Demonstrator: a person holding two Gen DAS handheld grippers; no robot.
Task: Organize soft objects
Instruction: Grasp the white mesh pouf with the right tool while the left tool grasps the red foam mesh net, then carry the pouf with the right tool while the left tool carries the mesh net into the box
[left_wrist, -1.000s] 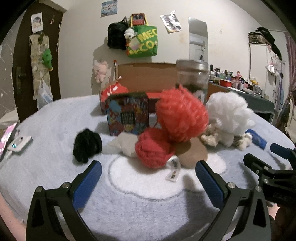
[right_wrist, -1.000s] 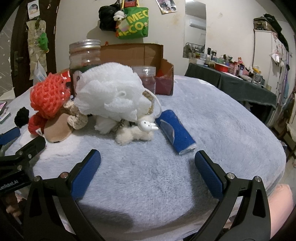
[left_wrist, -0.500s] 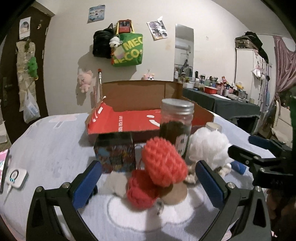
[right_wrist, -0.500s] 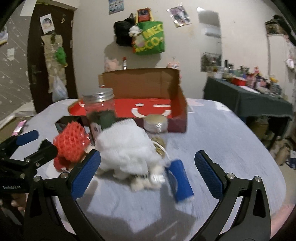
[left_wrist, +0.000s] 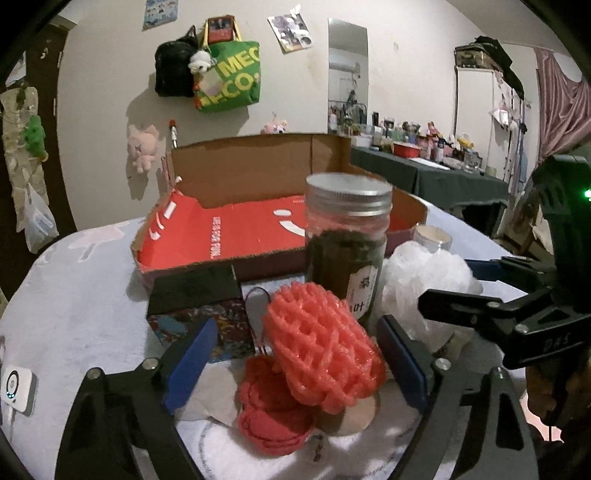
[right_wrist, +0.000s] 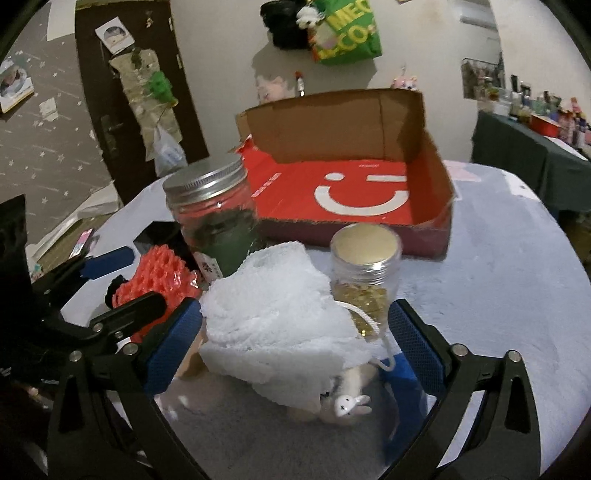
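1. Straddling the red mesh ball (left_wrist: 321, 347), the left claw (left_wrist: 295, 354) has just been closing; its pads are not touching.
2. Right claw (right_wrist: 295, 347) gapes around the white puff (right_wrist: 277, 328), with the box (right_wrist: 351, 192) at 12 o'clock.

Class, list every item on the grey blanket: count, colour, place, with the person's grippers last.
Red foam net sleeve: one, between left gripper fingers.
Red knitted ball: one, under the sleeve.
White mesh bath pouf: one, between right gripper fingers.
Tall glass jar: one, silver lid, dark contents, behind sleeve.
Small clear jar: one, pale lid, beside pouf.
Open cardboard box: one, red inside, rear.
Patterned box: one, left.
Left gripper: blue pads, closing, not pressing.
Right gripper: open.
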